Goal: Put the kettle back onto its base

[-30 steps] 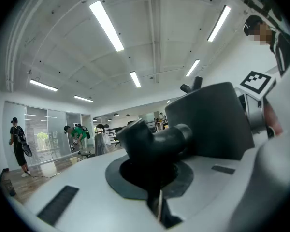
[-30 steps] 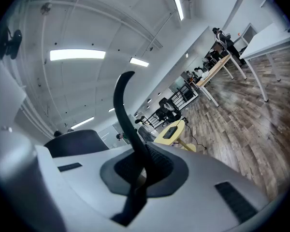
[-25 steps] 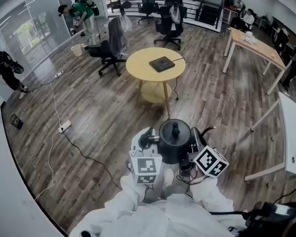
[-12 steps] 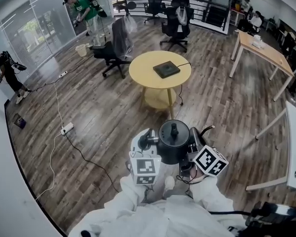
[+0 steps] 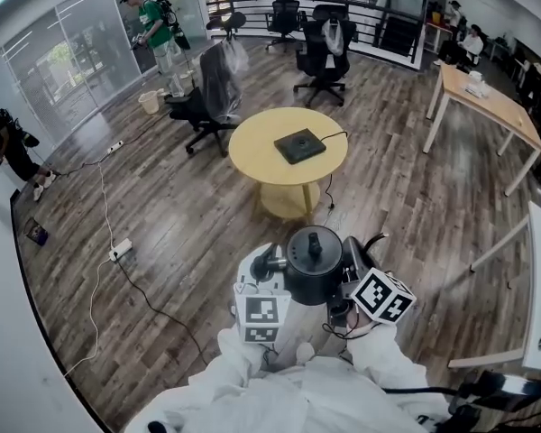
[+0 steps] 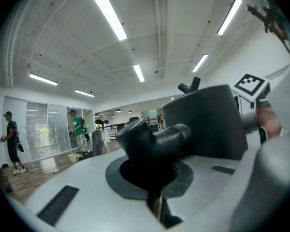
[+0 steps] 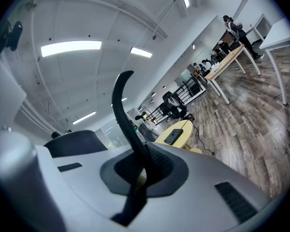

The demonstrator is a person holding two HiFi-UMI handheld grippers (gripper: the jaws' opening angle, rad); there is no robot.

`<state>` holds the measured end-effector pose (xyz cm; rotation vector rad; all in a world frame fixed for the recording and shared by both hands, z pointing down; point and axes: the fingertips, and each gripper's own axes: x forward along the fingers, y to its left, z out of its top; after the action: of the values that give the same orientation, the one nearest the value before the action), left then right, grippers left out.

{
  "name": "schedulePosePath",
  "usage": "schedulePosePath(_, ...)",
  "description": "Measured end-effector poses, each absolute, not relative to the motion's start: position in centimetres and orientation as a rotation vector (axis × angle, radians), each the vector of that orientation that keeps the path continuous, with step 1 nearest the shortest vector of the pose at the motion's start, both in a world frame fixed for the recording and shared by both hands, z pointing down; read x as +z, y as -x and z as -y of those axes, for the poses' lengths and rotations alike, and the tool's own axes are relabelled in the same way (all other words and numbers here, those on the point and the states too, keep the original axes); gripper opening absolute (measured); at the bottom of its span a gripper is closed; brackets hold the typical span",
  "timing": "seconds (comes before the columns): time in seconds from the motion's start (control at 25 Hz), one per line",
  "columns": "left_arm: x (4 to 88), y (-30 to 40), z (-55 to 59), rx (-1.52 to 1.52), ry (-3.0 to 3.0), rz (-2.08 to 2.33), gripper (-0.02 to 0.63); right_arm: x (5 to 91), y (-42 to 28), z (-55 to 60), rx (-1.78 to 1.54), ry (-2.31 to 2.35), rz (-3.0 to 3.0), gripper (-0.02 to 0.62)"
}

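Now black kettle [image 5: 314, 273], knobbed lid [image 5: 313, 244]; left fingers [image 6: 82, 190] clamp spout [image 6: 154, 140], right fingers [image 7: 222, 178] clamp handle [image 7: 122, 114].

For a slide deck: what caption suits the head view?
Left gripper and right gripper hold the kettle; its base sits on the round table ahead.

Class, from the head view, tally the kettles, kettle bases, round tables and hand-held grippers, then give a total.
kettle: 1
kettle base: 1
round table: 1
hand-held gripper: 2 (left hand-held gripper, right hand-held gripper)
Total: 5
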<state>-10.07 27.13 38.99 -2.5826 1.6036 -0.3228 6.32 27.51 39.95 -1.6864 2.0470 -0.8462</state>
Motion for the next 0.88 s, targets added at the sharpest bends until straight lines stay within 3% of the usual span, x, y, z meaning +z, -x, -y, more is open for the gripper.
schedulePosePath(0.88, 39.9, 5.0, -12.7, -0.327, 2.584, -1.621, -0.003, 40.9, -11.4, -13.2, -0.858, 1.685, -2.043, 0.011)
